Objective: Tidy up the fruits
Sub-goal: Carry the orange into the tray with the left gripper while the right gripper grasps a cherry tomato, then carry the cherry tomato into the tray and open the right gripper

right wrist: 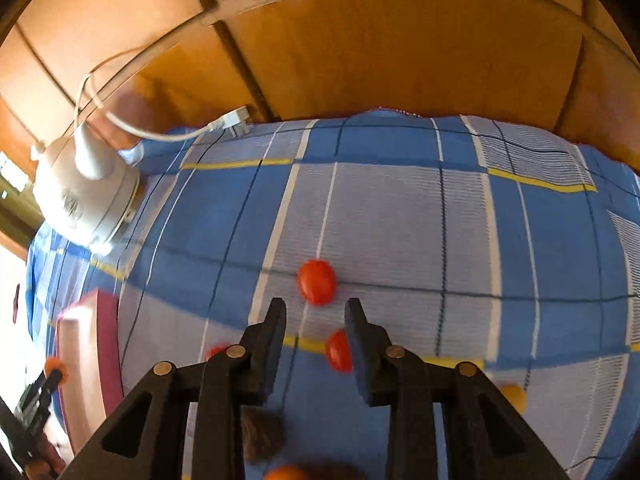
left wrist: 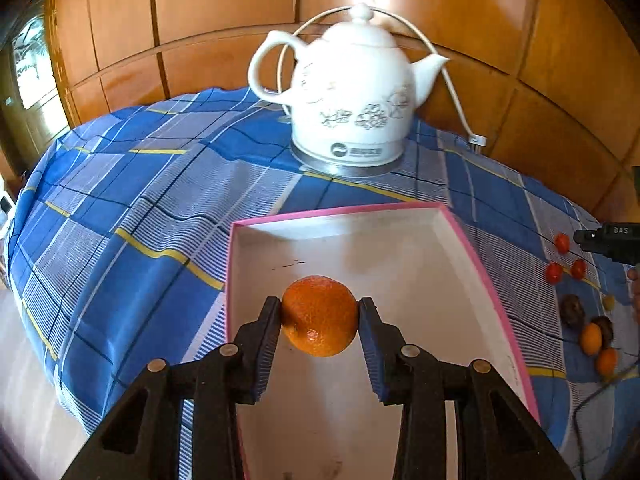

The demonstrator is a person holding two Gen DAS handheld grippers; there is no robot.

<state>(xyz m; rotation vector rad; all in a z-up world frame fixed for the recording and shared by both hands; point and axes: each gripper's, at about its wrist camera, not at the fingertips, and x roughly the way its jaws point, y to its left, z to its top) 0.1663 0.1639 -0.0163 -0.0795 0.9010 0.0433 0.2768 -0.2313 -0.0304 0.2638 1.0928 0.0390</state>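
Blue checked tablecloth (left wrist: 132, 184) covers the table, white kettle (left wrist: 348, 104) at the back. Pink-rimmed box (left wrist: 460, 232) in front. Left gripper (left wrist: 319, 316) clamped on an orange (left wrist: 319, 316) above the box. Right gripper (right wrist: 316, 322) jaws apart, empty, above small red tomatoes (right wrist: 317, 282) lying on the cloth.
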